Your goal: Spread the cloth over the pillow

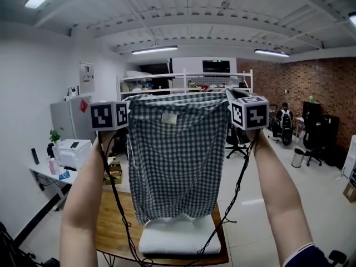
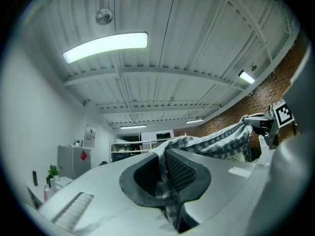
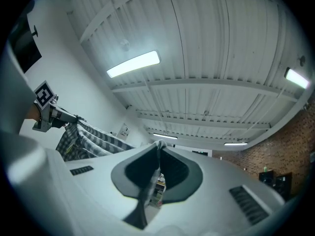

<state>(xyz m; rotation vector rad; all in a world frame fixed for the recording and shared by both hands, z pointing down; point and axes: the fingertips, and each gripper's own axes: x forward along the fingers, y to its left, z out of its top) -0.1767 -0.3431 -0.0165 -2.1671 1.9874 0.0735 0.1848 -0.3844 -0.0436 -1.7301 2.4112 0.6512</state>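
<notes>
A grey and white checked cloth [image 1: 175,154] hangs in the air, stretched flat between my two grippers and held by its top corners. My left gripper [image 1: 127,105] is shut on the top left corner; in its own view the cloth [image 2: 170,181] runs between its pads. My right gripper [image 1: 229,98] is shut on the top right corner, and a thin fold of cloth [image 3: 156,154] shows between its jaws. The cloth's lower edge hangs just above the white pillow [image 1: 178,237], which lies on the wooden table [image 1: 111,221] and is partly hidden behind the cloth.
Black cables [image 1: 114,199] droop from both grippers down to the table. A fridge [image 1: 69,118] and a white printer [image 1: 72,150] stand at the left wall. Shelving [image 1: 183,82] is at the back. Office chairs and a bin [image 1: 298,157] stand on the right.
</notes>
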